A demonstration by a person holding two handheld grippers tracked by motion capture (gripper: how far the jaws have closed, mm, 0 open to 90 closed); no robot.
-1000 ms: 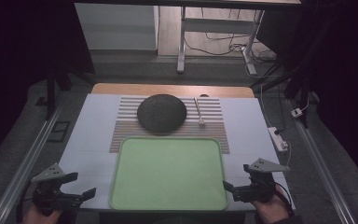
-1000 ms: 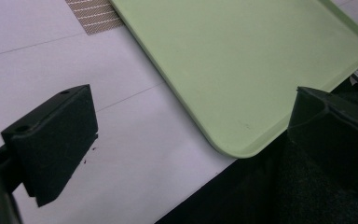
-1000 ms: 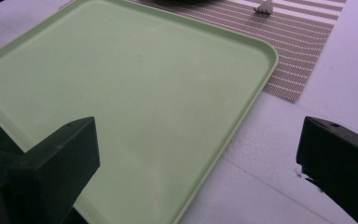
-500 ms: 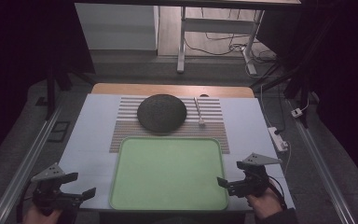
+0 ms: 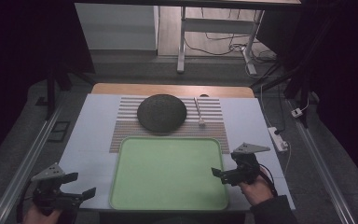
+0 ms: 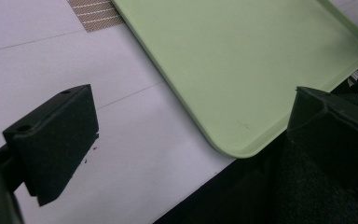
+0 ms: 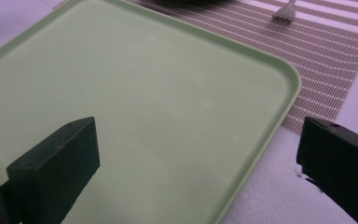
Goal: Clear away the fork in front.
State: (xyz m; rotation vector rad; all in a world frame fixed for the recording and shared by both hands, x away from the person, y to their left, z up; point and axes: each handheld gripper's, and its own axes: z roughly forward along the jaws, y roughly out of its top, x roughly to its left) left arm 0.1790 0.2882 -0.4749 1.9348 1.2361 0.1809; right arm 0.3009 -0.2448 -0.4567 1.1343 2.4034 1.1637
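Observation:
An empty light green tray (image 5: pixel 168 172) lies at the near middle of the white table; I also see the tray (image 6: pixel 242 56) in the left gripper view and the tray (image 7: pixel 121 84) in the right gripper view. Behind it a striped placemat (image 5: pixel 126 126) carries a dark round plate (image 5: pixel 161 112) and a pale fork (image 5: pixel 199 112). My left gripper (image 5: pixel 81 185) stands open over the table left of the tray's near corner, nothing between its jaws (image 6: pixel 191 98). My right gripper (image 5: pixel 218 175) hangs open over the tray's right edge, empty (image 7: pixel 198 126). The fork's tines (image 7: pixel 284 11) show far off.
A white power strip (image 5: pixel 278 139) with a cable lies off the table's right side. Metal rails (image 5: pixel 23 158) run along both sides. A wooden strip (image 5: pixel 168 89) borders the far edge, with table legs and cables on the floor beyond.
My right gripper has moved left and slightly forward, from beside the tray to over its right edge. The left gripper has stayed put.

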